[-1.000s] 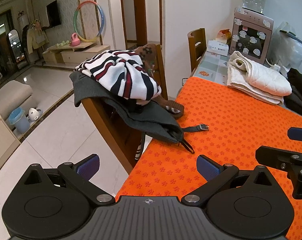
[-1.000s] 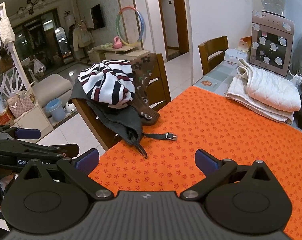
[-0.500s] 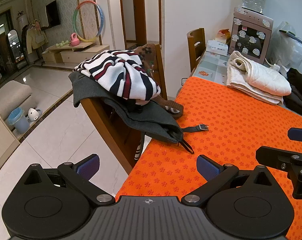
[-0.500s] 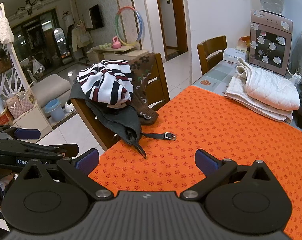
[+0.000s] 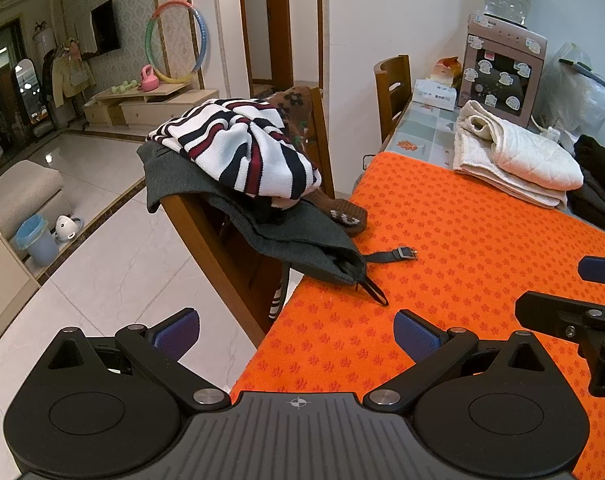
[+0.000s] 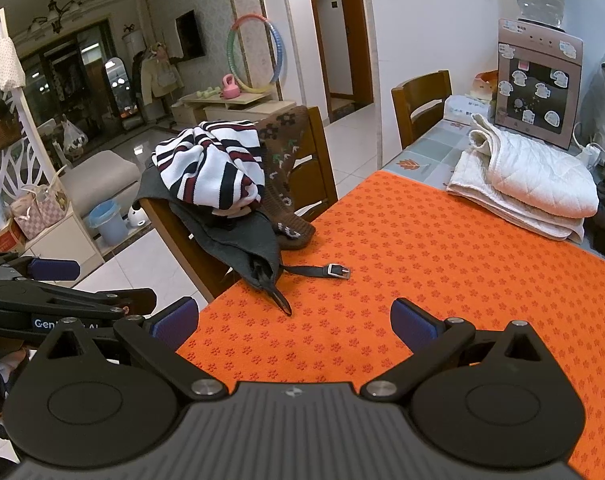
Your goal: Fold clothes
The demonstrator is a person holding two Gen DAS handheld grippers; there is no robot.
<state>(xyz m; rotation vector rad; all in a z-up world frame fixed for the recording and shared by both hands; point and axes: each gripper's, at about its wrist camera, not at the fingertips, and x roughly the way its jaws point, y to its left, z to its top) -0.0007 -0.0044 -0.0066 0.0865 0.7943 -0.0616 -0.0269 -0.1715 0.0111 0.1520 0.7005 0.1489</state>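
Observation:
A pile of clothes lies over a wooden chair [image 5: 206,236] at the table's left edge: a striped white, red and navy sweater [image 5: 242,152] [image 6: 210,164] on top, a dark grey garment [image 5: 294,236] [image 6: 238,236] beneath, and a brown patterned knit [image 5: 342,216] [image 6: 286,184]. A black strap with a buckle [image 5: 402,254] [image 6: 334,270] trails onto the orange mat [image 5: 462,248] [image 6: 422,260]. My left gripper [image 5: 296,330] hangs open over the mat's near corner, nothing between its fingers. My right gripper [image 6: 294,318] is open and empty over the mat, short of the strap.
Folded cream quilted cloth [image 5: 514,160] [image 6: 526,180] lies at the mat's far end, beside dark clothing [image 5: 598,192]. A water dispenser [image 5: 502,64], a tissue box [image 5: 436,94] and a second chair [image 5: 392,88] stand behind. Tiled floor with a blue bin [image 5: 34,238] opens to the left.
Both views have shifted very slightly; the clothes pile sits a touch further left in the frames. Both grippers stay open, nothing was taken hold of.

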